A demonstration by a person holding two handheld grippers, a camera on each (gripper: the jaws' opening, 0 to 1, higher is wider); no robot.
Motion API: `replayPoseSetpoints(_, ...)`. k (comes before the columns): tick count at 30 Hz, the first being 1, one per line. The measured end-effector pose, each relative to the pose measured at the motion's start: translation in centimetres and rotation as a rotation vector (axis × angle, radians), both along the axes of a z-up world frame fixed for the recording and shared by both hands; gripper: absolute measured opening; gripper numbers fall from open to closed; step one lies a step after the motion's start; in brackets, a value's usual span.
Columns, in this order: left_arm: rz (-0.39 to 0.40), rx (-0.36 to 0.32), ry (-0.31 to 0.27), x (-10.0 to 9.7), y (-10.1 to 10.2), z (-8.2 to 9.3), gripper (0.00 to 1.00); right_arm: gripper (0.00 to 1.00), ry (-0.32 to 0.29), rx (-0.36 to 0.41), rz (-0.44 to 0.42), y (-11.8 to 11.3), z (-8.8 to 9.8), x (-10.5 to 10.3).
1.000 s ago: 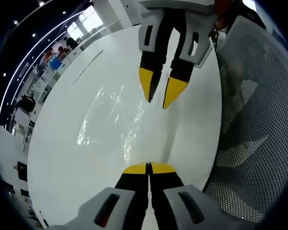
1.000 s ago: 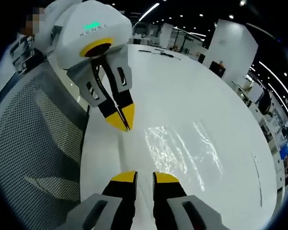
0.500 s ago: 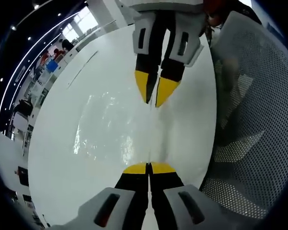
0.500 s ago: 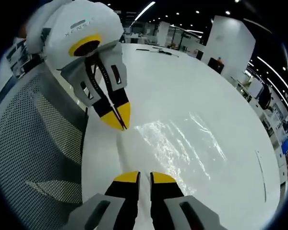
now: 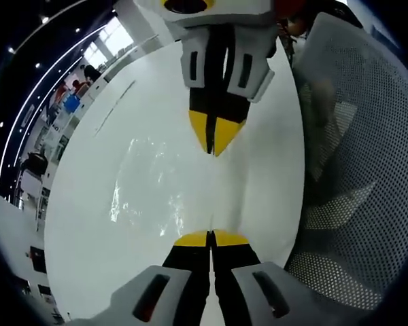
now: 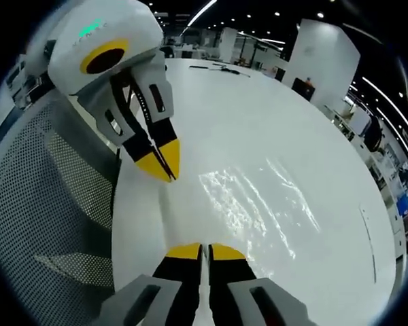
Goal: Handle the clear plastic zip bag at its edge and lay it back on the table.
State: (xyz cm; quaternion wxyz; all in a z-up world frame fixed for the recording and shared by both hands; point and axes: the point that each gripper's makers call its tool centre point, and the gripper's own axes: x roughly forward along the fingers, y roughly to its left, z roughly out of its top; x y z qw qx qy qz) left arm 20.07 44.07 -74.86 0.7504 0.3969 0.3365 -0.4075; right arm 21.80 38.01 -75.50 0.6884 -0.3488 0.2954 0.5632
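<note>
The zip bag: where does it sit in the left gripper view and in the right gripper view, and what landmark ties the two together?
Left gripper view: the bag lies on the white table, centre-left, between that view's own tongs and the right tongs above.
Right gripper view: the bag lies centre-right, beyond the left tongs.
Shared landmark: the mesh chair at the table's edge.

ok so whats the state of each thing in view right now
left gripper: jaws shut on the zip bag edge
right gripper: jaws shut on the same edge
zip bag: clear, wrinkled, spread over the table, near edge pinched
table: white, bag on it
mesh chair: beside the table, nobody on it
</note>
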Motion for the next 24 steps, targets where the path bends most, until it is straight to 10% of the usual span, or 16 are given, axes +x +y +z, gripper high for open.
replayPoseSetpoints(10,0.007,-0.020,-0.058,0.7,-0.5,0.8,0.00,0.00,0.018,0.007,-0.058,-0.5,0.0,0.0)
replayPoseSetpoints(24,0.006,-0.052,-0.150,1.5,-1.5,3.0,0.27,0.00,0.014,0.026,-0.168,-1.2,0.5,1.0)
